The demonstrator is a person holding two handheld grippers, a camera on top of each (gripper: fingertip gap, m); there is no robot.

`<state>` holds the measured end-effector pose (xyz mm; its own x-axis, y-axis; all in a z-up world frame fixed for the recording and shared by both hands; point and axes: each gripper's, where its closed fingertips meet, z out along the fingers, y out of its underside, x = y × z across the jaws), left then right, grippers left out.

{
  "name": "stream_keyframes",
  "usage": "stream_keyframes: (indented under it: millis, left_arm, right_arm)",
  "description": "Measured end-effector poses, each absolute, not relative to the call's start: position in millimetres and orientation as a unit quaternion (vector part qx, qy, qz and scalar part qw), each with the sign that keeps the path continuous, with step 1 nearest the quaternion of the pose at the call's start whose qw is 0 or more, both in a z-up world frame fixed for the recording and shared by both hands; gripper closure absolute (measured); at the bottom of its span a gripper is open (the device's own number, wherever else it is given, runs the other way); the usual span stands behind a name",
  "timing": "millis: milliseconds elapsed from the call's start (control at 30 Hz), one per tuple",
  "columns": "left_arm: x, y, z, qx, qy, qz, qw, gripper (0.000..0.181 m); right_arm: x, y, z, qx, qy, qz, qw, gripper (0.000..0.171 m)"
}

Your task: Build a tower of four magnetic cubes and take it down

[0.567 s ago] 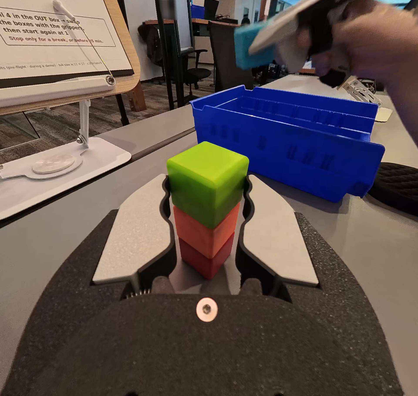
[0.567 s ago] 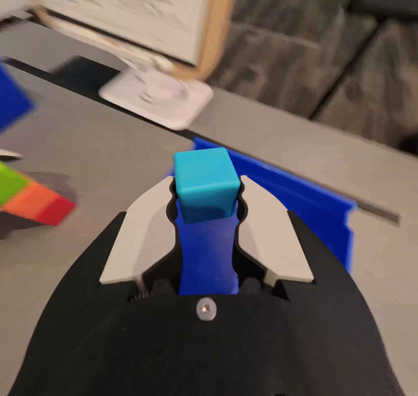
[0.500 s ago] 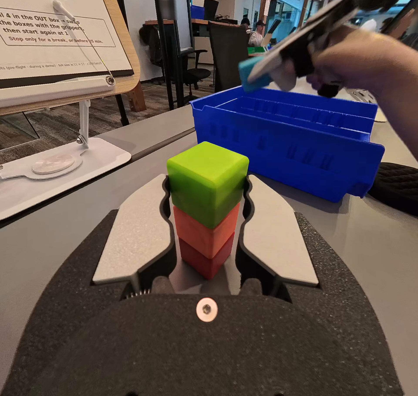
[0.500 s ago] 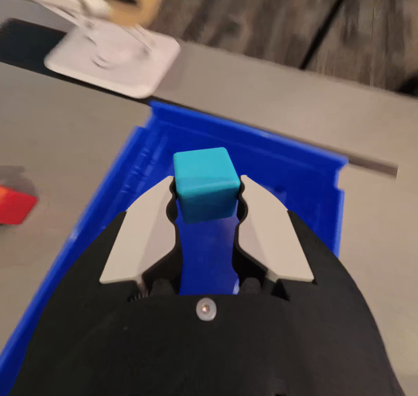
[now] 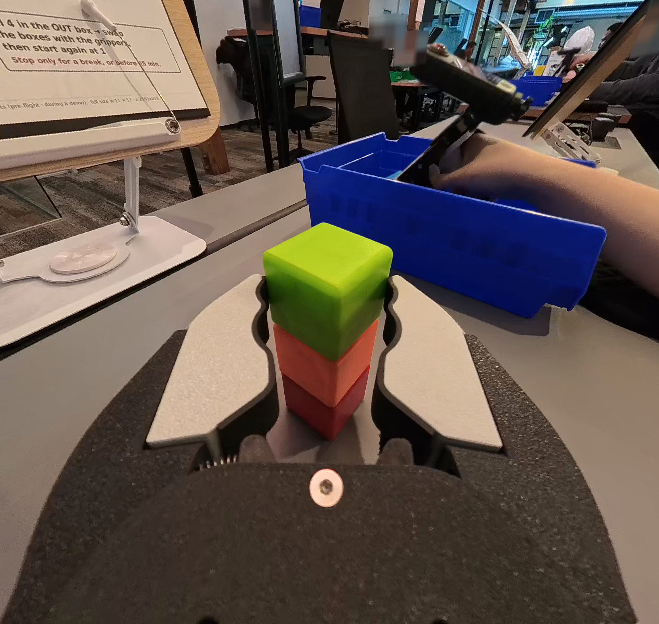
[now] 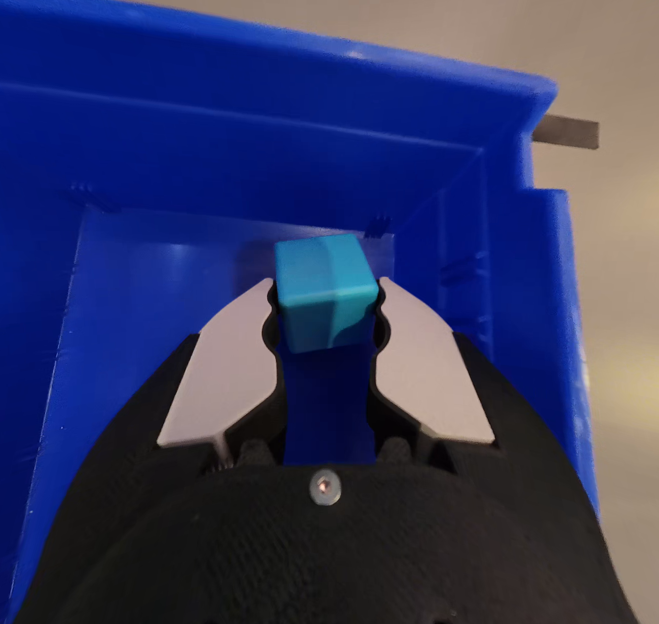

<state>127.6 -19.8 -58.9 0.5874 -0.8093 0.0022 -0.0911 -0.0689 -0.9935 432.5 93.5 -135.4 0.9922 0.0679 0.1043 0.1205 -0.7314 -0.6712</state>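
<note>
- Right wrist view: the right tool [image 6: 326, 295] is clenched on the teal cube [image 6: 322, 296] and now sits low inside the blue bin [image 6: 249, 136], near a far corner; half a second ago the cube was only above the bin's opening, and just before that it was over the worktop with the stack at the frame's edge.
- Whether the teal cube already touches the bin floor cannot be told (the picture is slightly blurred and the floor under it is in shadow).
- Left wrist view: the left tool [image 5: 326, 296] has not moved across these frames; its fingers [image 5: 221, 364] are clamped on the green cube [image 5: 326, 286], which tops the orange cube [image 5: 322, 364] and the red cube [image 5: 324, 407] on the grey worktop [image 5: 535, 375].
- In the same view the hand [image 5: 499, 168] carrying the right tool has dropped from well above the bin to reach down into it.
- My reading: the take-down is under way. The top cube is off the tower and about to be let go in the bin, while the left tool steadies the three that remain.
- Three cubes are left to remove, the green one likely next.
- The sign on its stand [image 5: 89, 54] at the left is unchanged.
</note>
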Motion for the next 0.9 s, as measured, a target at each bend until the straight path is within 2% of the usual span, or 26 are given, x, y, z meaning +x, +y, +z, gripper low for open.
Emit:
stream_keyframes:
  millis: [100,200,333,433,500,633,767,900]
  left_arm:
    - [127.7,-19.9,-58.8,-0.665,0.339,-0.304,0.592,0.119]
    - [127.7,-20.3,-58.8,-0.664,0.342,-0.305,0.591,0.119]
    - [126.5,-19.9,-61.7,-0.668,0.356,-0.289,0.586,0.118]
    - [123.9,-16.5,-65.6,-0.684,0.357,-0.268,0.577,0.092]
    - [121.1,-15.1,-65.3,-0.697,0.336,-0.271,0.573,0.084]
    - [115.4,-16.7,-62.8,-0.714,0.282,-0.253,0.589,0.082]
    - [113.2,-18.8,-82.5,-0.739,0.287,-0.155,0.59,0.082]
    - [115.7,-20.5,-84.2,-0.741,0.253,-0.131,0.608,0.092]
  right_arm:
    - [432.1,93.4,-139.7,-0.932,-0.053,-0.032,0.358,0.12]
    - [429.4,92.2,-138.2,-0.933,-0.059,-0.025,0.354,0.106]
    - [425.6,92.3,-127.2,-0.928,-0.081,-0.032,0.361,0.099]
    - [422.8,92.8,-110.7,-0.919,-0.097,-0.041,0.381,0.1]
    - [420.6,93.3,-94.3,-0.909,-0.104,-0.047,0.401,0.099]
    - [405.0,91.1,-48.5,-0.879,-0.11,-0.035,0.462,0.1]
    - [367.8,78.4,14.9,-0.83,-0.12,-0.02,0.545,0.102]
    - [298.7,49.4,70.9,-0.766,-0.172,0.011,0.619,0.103]
